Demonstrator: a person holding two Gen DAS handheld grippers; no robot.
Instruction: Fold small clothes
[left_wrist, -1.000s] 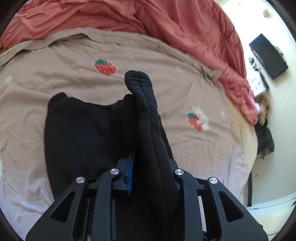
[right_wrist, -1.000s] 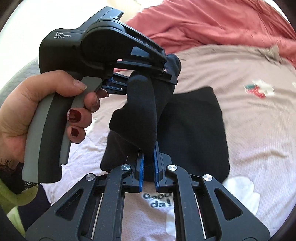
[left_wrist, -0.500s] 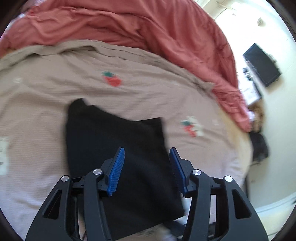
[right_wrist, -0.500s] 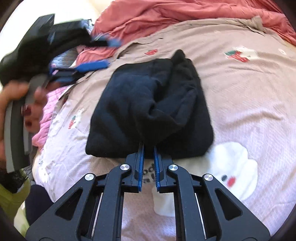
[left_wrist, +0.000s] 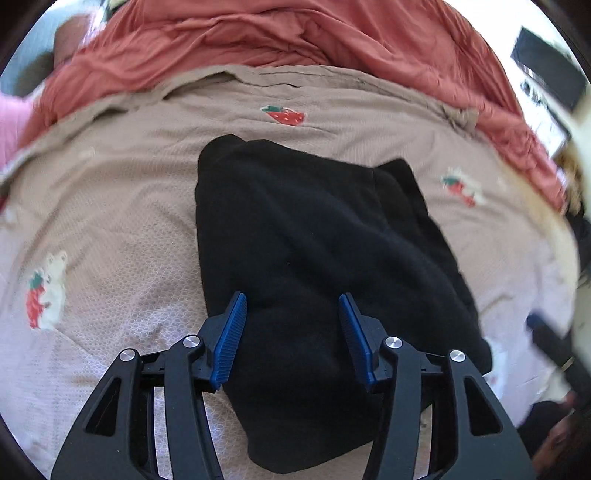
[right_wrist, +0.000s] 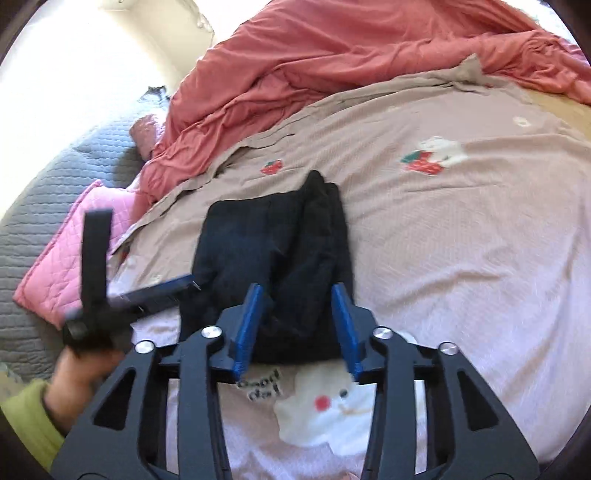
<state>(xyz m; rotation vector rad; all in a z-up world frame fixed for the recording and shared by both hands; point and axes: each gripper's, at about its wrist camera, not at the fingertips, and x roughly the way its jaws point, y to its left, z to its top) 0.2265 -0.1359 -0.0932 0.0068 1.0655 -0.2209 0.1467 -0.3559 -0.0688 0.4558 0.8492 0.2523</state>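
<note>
A small black garment (left_wrist: 314, 266) lies folded into a rough rectangle on the beige bed cover (left_wrist: 129, 206). In the left wrist view my left gripper (left_wrist: 291, 314) hovers over its near part, blue pads wide apart and empty. The same black garment (right_wrist: 273, 243) fills the middle of the right wrist view. Over its near edge my right gripper (right_wrist: 297, 306) has its jaws opening, and the cloth lies loose below them, not pinched. At the left of that view the left gripper (right_wrist: 162, 291) appears blurred, held by a hand (right_wrist: 74, 384).
A crumpled red duvet (left_wrist: 277, 40) lies across the far side of the bed. A pink quilted cushion (right_wrist: 74, 251) and grey quilt (right_wrist: 37, 206) sit at the left. Strawberry and bear prints (right_wrist: 432, 155) dot the cover. A dark box (left_wrist: 546, 66) stands off the bed, far right.
Both grippers let go of the black garment, which dropped flat onto the cover in a folded shape. The left gripper opened first, then the right. Both hands drew back over the near edge.
</note>
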